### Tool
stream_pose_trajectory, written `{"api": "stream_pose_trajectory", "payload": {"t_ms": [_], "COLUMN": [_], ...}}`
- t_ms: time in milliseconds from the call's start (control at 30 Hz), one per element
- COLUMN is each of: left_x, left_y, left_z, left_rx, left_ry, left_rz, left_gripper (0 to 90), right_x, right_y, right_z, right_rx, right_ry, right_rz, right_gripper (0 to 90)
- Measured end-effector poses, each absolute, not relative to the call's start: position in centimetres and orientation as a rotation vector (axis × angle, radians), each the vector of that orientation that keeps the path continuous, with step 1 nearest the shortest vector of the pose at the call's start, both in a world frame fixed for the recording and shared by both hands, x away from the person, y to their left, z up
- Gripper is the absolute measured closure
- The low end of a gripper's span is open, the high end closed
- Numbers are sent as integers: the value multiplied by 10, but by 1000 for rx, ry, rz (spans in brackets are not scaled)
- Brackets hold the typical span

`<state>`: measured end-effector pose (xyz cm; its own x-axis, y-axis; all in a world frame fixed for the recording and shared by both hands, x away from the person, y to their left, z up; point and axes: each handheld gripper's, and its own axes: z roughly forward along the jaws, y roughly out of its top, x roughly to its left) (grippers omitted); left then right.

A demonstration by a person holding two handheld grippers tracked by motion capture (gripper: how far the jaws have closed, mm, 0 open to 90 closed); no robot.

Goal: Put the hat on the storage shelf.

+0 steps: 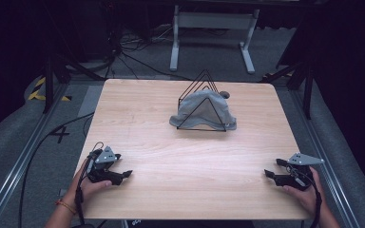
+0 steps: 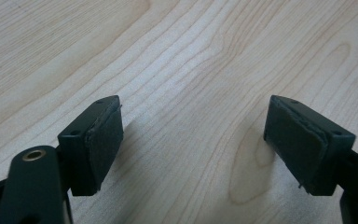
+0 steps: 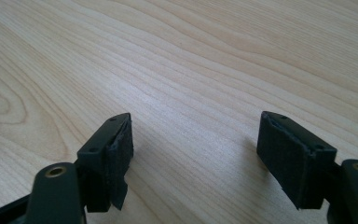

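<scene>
1. Two grippers rest low at the near edge of the wooden surface [image 1: 138, 118]: the left gripper [image 1: 126, 175] at the near left corner, the right gripper [image 1: 268, 174] at the near right corner, each held in a hand.
2. Left gripper state: its fingers [image 2: 103, 140] stand wide apart, with bare wood grain between them and nothing held.
3. Right gripper state: its fingers [image 3: 119, 149] likewise stand wide apart over bare wood, empty.
4. Work item: a grey hat [image 1: 200, 111] lies draped in a black wire rack [image 1: 204, 80] of triangular frames, at the far middle of the surface.
5. Hat contact: the hat's brim spreads onto the wood at the rack's base, and one wire triangle crosses in front of the cloth.
6. Key relation: the hat lies forward of both grippers and well apart from them, towards the centre line between them. The left gripper points inward to the right, the right gripper inward to the left.
7. Long axis: the brim runs roughly left to right across the surface, broadside to the person.
8. Nearness: neither hand is clearly closer; the hat sits slightly right of the midline, so the right hand may have a marginal advantage.
9. Judgement: any approach requires both hands to travel forward and inward before the fingers meet the cloth.
</scene>
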<state>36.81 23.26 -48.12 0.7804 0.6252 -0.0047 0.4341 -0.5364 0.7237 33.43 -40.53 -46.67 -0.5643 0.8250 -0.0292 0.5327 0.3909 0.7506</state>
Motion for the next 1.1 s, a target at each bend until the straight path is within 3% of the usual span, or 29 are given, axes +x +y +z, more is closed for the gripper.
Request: {"api": "stream_pose_trajectory", "payload": {"t_ms": [1100], "left_x": [367], "left_y": [232], "left_z": [-481], "left_rx": [2220], "left_ry": [813], "left_rz": [337], "left_gripper": [163], "right_x": [335], "right_y": [-405], "right_z": [-467], "right_rx": [1200], "right_ry": [2232], "right_rz": [991], "right_gripper": [268]}}
